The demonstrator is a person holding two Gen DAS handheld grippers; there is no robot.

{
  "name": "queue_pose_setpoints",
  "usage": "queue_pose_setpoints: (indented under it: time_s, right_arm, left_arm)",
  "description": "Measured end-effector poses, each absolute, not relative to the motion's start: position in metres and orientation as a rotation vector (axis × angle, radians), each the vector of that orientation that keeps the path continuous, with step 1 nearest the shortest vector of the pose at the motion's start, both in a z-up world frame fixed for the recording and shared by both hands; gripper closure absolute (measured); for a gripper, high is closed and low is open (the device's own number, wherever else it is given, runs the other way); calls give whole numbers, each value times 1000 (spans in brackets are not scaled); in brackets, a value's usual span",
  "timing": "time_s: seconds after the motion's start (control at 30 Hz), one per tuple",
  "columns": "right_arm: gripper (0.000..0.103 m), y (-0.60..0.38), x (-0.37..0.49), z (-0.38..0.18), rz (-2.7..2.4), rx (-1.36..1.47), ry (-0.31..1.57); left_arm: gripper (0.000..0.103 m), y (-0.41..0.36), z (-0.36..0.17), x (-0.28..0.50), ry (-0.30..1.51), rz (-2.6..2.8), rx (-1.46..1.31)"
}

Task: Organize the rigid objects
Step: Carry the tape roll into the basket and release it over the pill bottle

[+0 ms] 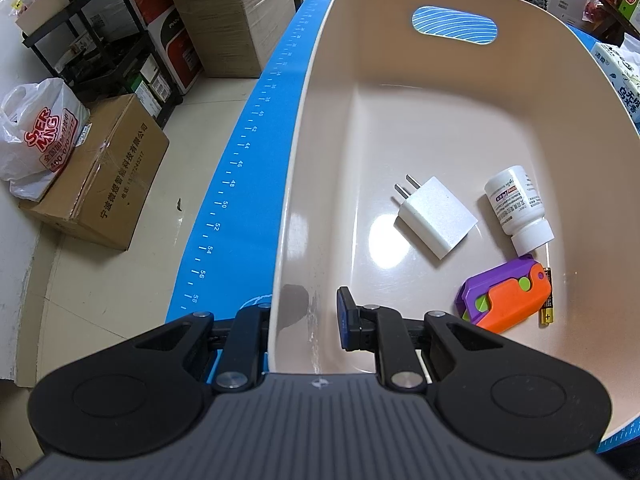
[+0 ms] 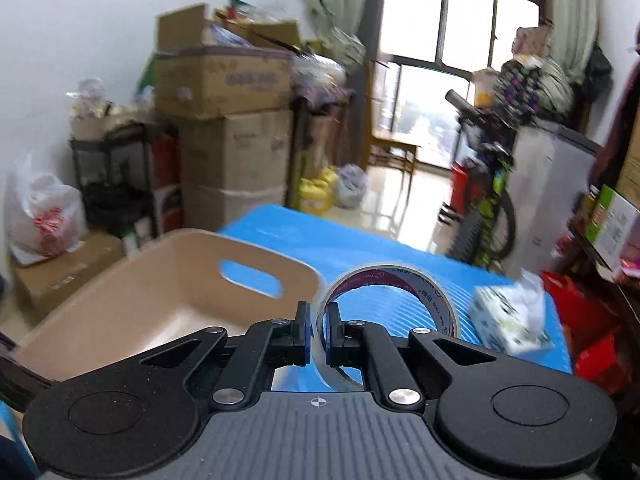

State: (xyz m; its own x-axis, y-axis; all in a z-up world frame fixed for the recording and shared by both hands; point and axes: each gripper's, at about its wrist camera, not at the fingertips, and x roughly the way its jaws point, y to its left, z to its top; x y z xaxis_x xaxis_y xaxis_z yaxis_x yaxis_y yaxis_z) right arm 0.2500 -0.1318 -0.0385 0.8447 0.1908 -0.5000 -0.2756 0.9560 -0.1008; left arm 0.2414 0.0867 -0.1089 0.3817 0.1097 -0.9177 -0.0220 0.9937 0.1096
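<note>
At lower centre of the right wrist view, the right gripper (image 2: 318, 338) clamps a tape roll (image 2: 390, 300) beside the beige bin (image 2: 132, 296); the left gripper (image 1: 304, 320) pinches its wall. Charger (image 1: 434, 216), bottle (image 1: 518, 208), toy (image 1: 506, 298) and battery (image 1: 547, 300) already lie inside; tape remains.

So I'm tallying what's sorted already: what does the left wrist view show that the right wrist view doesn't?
Only the left wrist view shows the bin's contents: a white charger, a pill bottle, an orange-purple toy and a battery, with the left tongs clamped on the near wall. Only the right wrist view shows the tape roll held in the right tongs. Both show the beige bin and blue mat.
</note>
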Motion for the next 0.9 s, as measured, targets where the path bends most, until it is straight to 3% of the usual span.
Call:
queue_pose_setpoints:
  time_s: [0.3,0.9]
  right_arm:
    - [85,-80,253,-45,375,-183,554]
    - [84,-18,260,-111,534,-338,896]
  left_arm:
    - [83,86,-109,241,1176,86,86]
    - [83,86,-108,241,1176,86,85]
